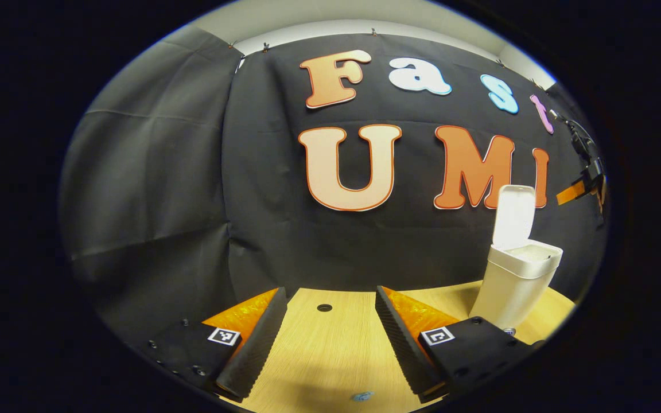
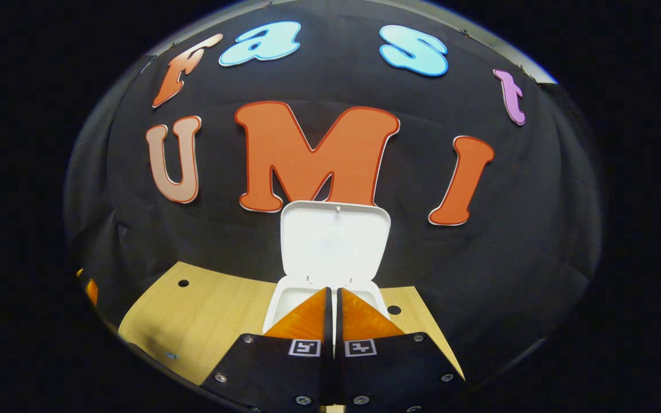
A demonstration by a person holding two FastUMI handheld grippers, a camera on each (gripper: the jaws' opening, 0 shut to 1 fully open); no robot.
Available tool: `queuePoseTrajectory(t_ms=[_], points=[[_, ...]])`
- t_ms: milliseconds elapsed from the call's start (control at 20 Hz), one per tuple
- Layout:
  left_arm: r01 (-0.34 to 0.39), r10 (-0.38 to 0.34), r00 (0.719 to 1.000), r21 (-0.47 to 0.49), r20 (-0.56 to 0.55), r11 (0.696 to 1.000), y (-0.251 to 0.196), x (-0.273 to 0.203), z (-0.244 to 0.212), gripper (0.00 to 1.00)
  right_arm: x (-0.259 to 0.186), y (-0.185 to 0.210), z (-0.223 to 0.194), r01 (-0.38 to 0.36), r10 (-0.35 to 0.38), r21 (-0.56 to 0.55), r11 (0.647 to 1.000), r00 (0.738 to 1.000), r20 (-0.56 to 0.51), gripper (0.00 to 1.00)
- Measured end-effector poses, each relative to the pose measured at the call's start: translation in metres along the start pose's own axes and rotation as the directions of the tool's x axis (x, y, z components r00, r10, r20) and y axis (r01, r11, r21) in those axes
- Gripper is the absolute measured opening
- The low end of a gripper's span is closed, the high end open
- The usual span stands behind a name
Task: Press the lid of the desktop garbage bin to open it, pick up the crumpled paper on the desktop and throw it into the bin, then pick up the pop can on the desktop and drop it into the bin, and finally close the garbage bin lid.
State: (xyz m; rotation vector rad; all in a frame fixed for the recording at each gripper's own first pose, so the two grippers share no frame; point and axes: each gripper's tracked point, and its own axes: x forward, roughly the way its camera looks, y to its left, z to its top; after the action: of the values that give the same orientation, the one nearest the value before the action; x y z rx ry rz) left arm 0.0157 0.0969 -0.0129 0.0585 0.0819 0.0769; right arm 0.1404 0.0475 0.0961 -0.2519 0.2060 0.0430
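The white desktop bin (image 1: 514, 289) stands on the wooden table at the right of the left gripper view, its lid (image 1: 514, 215) swung upright. My left gripper (image 1: 330, 292) hovers open over the table well to the left of the bin, with nothing between its fingers. In the right gripper view the bin's raised lid (image 2: 335, 241) faces me and the bin's open rim (image 2: 284, 298) lies just beyond my right gripper (image 2: 331, 292). That gripper is shut, its fingers pressed together with nothing visible between them, pointing at the bin's mouth.
The light wooden table (image 1: 330, 355) has small round holes (image 1: 324, 308) near its back edge, against the black cloth wall. A tiny blue speck (image 1: 362, 396) lies near its front edge. A dark device with an orange part (image 1: 586, 178) hangs at the far right.
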Motion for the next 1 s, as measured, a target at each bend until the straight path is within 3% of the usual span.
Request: queuePoseTrajectory(t_ms=[450, 550, 650, 700, 900, 1000], points=[[-0.009, 0.009, 1.0, -0.008, 0.017, 1.0, 0.003, -0.006, 0.004, 0.98, -0.062, 0.024, -0.039, 0.001, -0.002, 0.012, 1.0, 0.995, 0.102, 0.02], [-0.01, 0.01, 1.0, -0.013, 0.029, 1.0, 0.003, -0.005, 0.006, 0.98, -0.07, 0.034, -0.055, -0.013, 0.013, -0.003, 1.0, 0.994, 0.109, 0.06], [-0.004, 0.004, 1.0, -0.01, 0.026, 1.0, 0.0, -0.006, 0.002, 0.98, -0.074, 0.042, -0.074, -0.019, 0.02, -0.014, 1.0, 0.996, 0.088, 0.15], [0.0, 0.0, 1.0, -0.008, 0.024, 1.0, -0.001, -0.006, 0.0, 0.99, -0.075, 0.044, -0.083, -0.015, 0.016, -0.019, 1.0, 0.997, 0.077, 0.31], [0.016, -0.016, 1.0, -0.002, 0.024, 1.0, -0.007, -0.006, -0.008, 0.98, -0.076, 0.06, -0.104, -0.051, 0.051, 0.017, 0.999, 0.998, 0.035, 0.56], [0.023, -0.023, 0.999, 0.009, 0.027, 1.0, -0.01, -0.007, -0.013, 0.99, -0.075, 0.059, -0.109, -0.049, 0.048, 0.024, 0.999, 0.998, 0.031, 0.84]])
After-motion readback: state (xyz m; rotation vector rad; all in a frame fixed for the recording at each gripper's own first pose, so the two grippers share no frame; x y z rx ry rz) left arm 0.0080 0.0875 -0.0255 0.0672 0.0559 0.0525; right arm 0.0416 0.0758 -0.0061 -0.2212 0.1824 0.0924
